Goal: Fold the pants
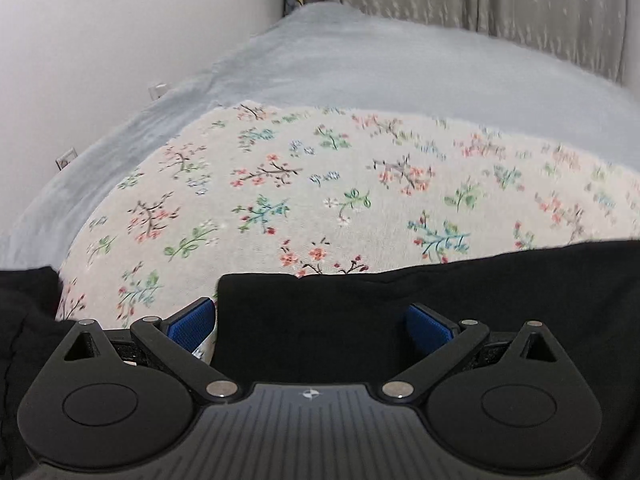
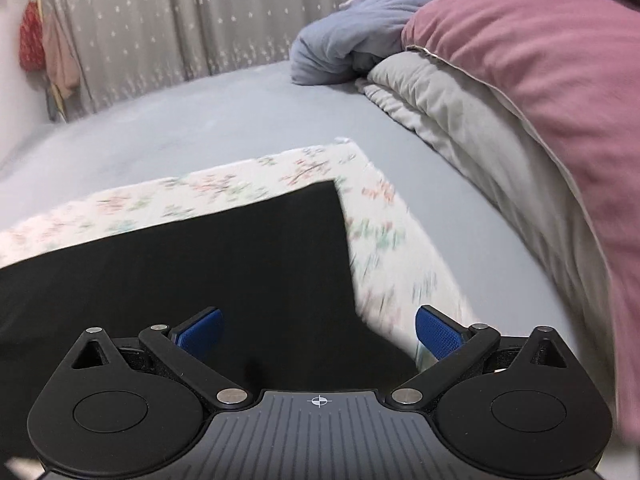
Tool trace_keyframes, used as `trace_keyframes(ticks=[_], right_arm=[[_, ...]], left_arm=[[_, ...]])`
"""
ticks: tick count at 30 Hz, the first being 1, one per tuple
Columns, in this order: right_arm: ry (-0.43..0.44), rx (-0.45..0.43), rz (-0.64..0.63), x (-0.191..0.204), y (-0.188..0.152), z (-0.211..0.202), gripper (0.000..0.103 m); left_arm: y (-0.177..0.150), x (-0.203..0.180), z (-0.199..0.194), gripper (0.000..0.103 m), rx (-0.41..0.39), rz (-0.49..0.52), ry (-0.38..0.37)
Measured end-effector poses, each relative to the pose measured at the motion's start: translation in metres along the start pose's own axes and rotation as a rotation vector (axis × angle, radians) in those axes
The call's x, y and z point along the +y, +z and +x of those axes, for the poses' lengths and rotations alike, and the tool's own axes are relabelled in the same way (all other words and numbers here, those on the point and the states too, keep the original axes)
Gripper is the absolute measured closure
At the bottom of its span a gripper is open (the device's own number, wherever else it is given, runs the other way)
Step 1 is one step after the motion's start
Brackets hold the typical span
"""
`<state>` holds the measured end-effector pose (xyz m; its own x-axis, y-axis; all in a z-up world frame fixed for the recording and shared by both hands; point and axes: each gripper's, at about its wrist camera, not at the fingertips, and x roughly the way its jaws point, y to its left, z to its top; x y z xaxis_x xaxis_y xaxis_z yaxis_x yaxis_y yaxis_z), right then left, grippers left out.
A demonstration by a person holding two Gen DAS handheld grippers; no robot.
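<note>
Black pants (image 1: 400, 308) lie flat on a floral cloth (image 1: 280, 184) spread over the bed. In the left wrist view my left gripper (image 1: 312, 324) stands open, its blue pads (image 1: 192, 326) wide apart just above a corner of the black fabric. A second dark fold of the pants shows at the far left edge of that view. In the right wrist view the pants (image 2: 200, 260) end in a sharp corner on the floral cloth (image 2: 380, 240). My right gripper (image 2: 320, 332) is open over the pants' right edge, with nothing gripped.
A grey-blue bedsheet (image 1: 380, 64) covers the bed. A pink and grey duvet (image 2: 540, 100) and a blue blanket (image 2: 352, 36) are piled at the right. Grey curtains (image 2: 180, 20) hang behind, a white wall (image 1: 100, 32) runs along the left.
</note>
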<state>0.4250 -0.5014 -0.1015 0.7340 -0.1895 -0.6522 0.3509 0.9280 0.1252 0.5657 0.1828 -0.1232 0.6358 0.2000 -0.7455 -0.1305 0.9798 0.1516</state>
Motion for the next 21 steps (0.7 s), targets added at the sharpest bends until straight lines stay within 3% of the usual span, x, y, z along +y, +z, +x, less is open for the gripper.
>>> trace_keyframes(ticks=[3,5,6,8,10,11,13,14,17,21], right_arm=[[-0.016,-0.001,-0.013,-0.005,0.028,0.029,0.002],[0.023,0.004,0.024,-0.014,0.043,0.046,0.006],[0.032,0.02,0.05,-0.02,0.049,0.057,0.009],[0.036,0.068,0.113,-0.029,0.054,0.079,0.031],[0.021,0.07,0.085,-0.022,0.053,0.091,0.038],[0.019,0.055,0.032,-0.015,0.052,0.093,0.064],[0.04,0.045,-0.017,-0.004,0.053,0.093,0.099],[0.037,0.036,-0.016,-0.001,0.055,0.09,0.099],[-0.042,-0.072,-0.178,0.022,0.059,0.07,0.099],[-0.283,-0.262,-0.564,0.07,0.049,0.052,0.099]], left_arm=[[0.0,-0.005,0.006,0.006,-0.008,-0.01,0.009],[0.0,-0.004,0.005,0.036,-0.022,-0.04,0.022],[-0.001,-0.004,0.005,0.042,-0.024,-0.047,0.018],[-0.001,-0.005,0.007,0.061,-0.041,-0.019,0.008],[-0.001,-0.011,0.005,0.069,-0.059,0.02,0.024],[0.001,-0.012,0.004,0.074,-0.06,0.017,0.032],[0.006,-0.011,-0.001,0.081,-0.08,-0.002,0.064],[0.009,-0.008,-0.002,0.082,-0.098,-0.009,0.088],[0.014,-0.003,-0.005,0.082,-0.128,-0.026,0.085],[0.007,-0.012,0.004,0.082,-0.132,0.003,0.12]])
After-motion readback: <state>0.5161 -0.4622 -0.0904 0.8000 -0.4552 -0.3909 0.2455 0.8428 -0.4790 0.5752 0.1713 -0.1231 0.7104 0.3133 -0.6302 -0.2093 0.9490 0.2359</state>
